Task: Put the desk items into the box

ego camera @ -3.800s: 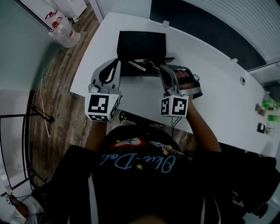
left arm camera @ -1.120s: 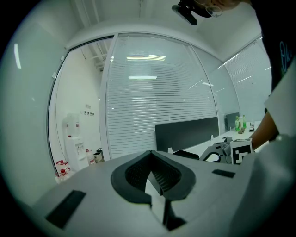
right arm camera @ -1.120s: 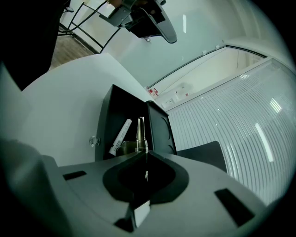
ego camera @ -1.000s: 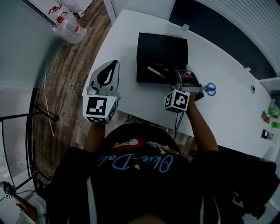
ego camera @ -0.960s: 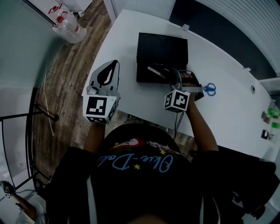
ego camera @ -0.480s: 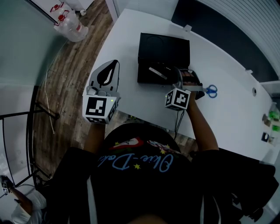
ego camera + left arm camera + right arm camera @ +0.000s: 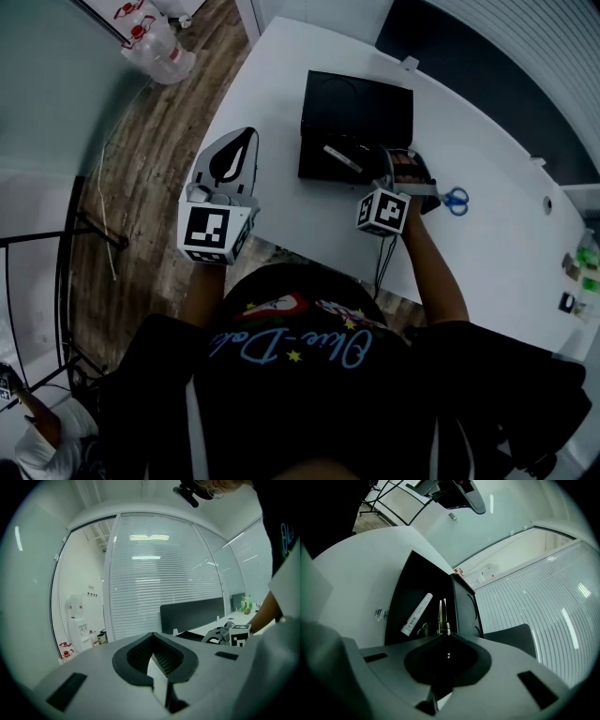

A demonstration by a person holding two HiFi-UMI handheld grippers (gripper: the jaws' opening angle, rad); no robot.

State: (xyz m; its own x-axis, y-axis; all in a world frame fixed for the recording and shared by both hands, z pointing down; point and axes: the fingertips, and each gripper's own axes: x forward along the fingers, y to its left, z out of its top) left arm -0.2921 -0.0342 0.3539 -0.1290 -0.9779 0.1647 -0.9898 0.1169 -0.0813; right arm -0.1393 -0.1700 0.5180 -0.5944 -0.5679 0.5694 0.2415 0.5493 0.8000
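The right hand-held gripper (image 7: 443, 633) has its jaws pressed together on a slim metallic pen-shaped item (image 7: 440, 613), whose free end reaches over the open black box (image 7: 319, 167). A white tube (image 7: 417, 614) lies inside the box. Blue-handled scissors (image 7: 456, 200) lie on the white surface (image 7: 281, 84), just right of that gripper. The left hand-held gripper (image 7: 152, 634), jaws together and empty, is held at the surface's left edge.

an office: white desk (image 7: 281, 94), blinded glass partition (image 7: 159, 583), water dispenser (image 7: 75, 620).

Box (image 7: 314, 167) open from above; white tube (image 7: 343, 158) lies diagonally on its floor. Desk (image 7: 277, 112) left of box free, scissors (image 7: 454, 200) right.
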